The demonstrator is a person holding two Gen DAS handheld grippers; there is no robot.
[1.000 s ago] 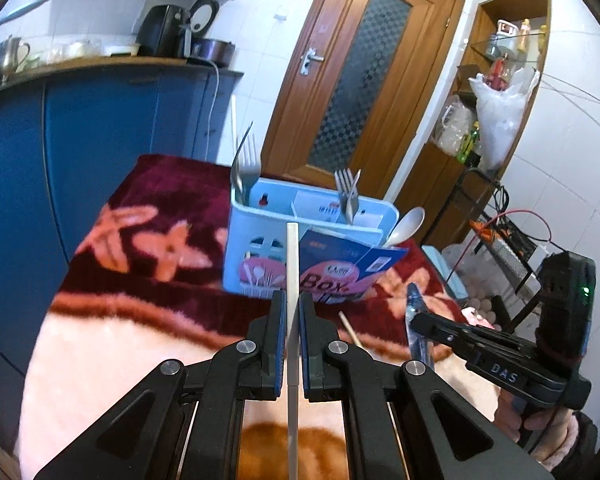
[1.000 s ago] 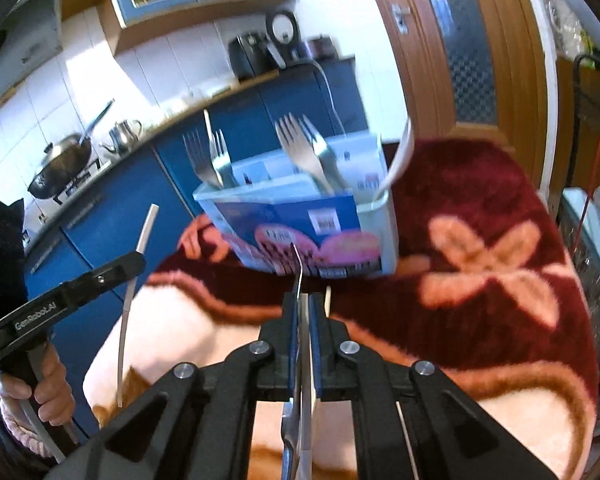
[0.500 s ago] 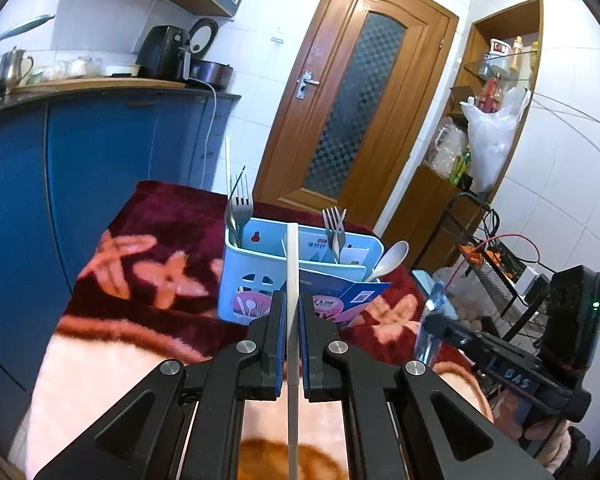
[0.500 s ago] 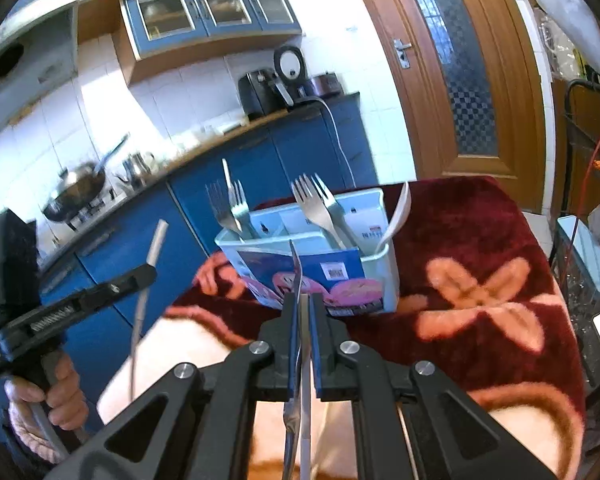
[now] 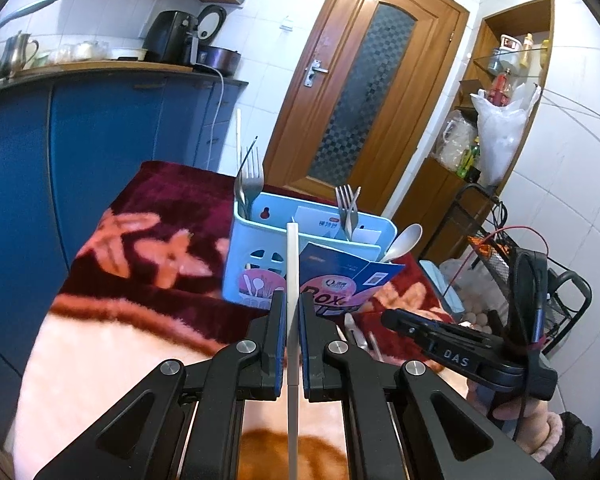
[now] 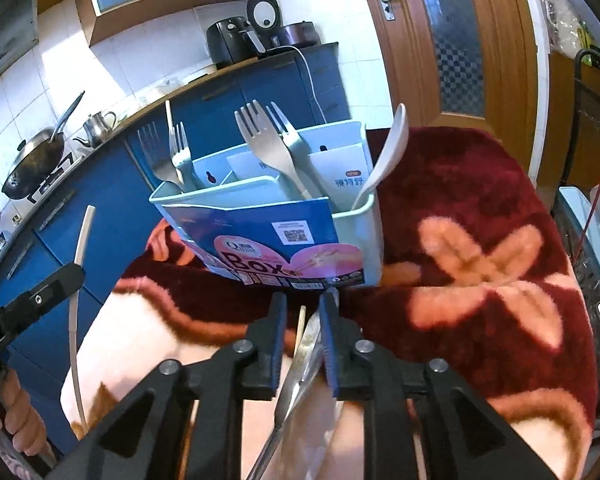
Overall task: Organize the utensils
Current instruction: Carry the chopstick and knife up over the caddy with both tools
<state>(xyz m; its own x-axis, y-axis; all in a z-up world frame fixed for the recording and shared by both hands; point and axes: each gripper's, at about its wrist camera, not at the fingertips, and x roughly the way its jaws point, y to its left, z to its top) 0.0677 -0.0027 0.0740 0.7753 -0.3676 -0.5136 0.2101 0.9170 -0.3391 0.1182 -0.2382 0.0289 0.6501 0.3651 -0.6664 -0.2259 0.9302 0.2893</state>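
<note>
Standing upright in left gripper (image 5: 292,312): slim white chopstick (image 5: 292,264), straight, plain.

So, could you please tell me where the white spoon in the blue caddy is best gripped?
Grip the white spoon on its neck just below the bowl, coming from above: it stands bowl-up, leaning out over the blue caddy at its end rim, and its lower handle is sunk inside.

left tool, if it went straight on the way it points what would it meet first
Probably the light blue utensil caddy, likely its near wall, beside the printed card. The white chopstick held in the left tool would arrive first; depth is unclear.
</note>
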